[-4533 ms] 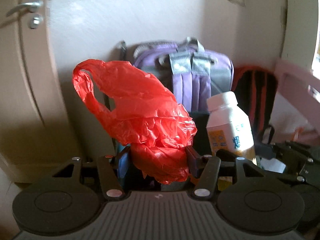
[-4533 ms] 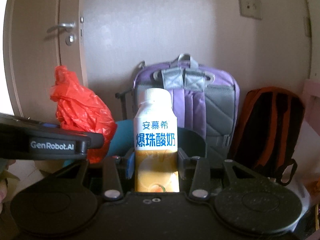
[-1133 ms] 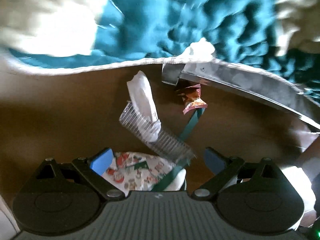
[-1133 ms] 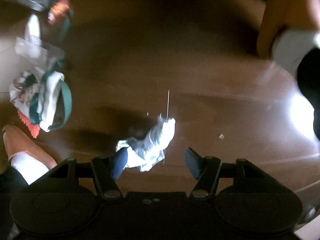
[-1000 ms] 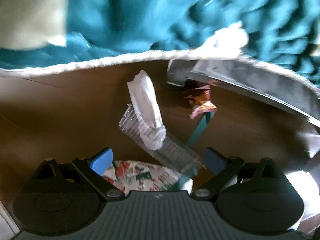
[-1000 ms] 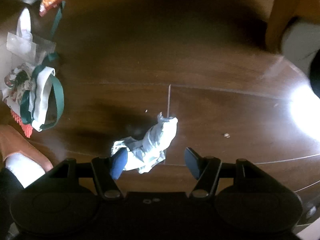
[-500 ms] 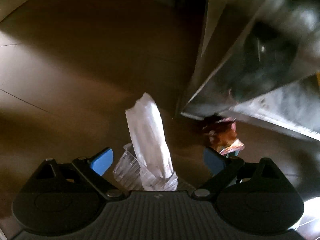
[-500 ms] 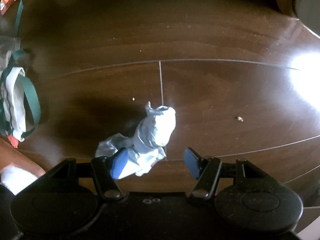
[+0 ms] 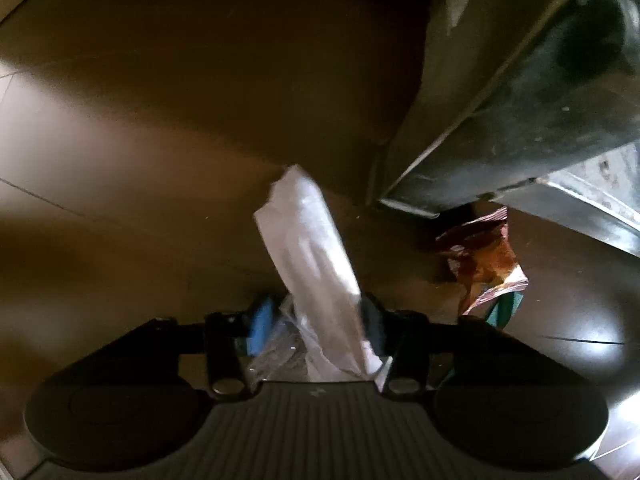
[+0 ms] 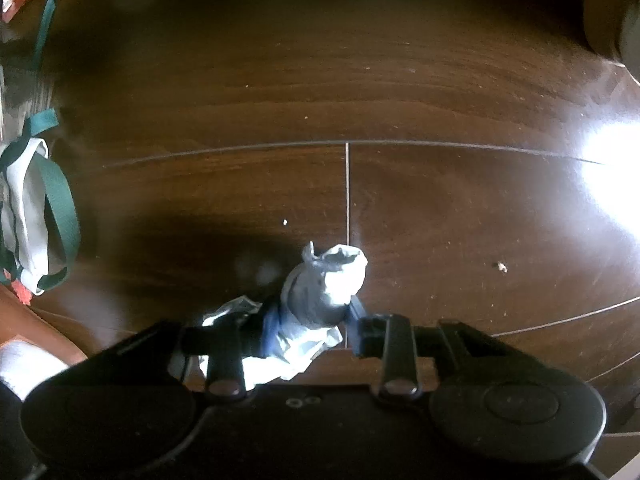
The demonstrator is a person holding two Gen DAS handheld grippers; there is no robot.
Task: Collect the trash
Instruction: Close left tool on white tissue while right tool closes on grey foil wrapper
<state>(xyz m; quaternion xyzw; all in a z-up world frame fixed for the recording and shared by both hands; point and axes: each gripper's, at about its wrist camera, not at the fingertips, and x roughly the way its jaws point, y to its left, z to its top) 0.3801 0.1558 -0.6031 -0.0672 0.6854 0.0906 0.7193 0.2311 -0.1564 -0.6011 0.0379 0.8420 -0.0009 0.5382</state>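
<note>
Now closing left claw [image 9: 316, 320] on white wrapper [image 9: 312, 256], right claw [image 10: 310, 326] on crumpled tissue [image 10: 320, 292], both touching pads

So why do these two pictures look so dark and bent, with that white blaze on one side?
Right wrist view: window glare bleaches the dark wood floor, the fisheye bows its seams, and the crumpled tissue casts a shadow leftward. Left wrist view: dim, brownish and soft; the white wrapper looks smeared, the snack packet half in shade.
</note>
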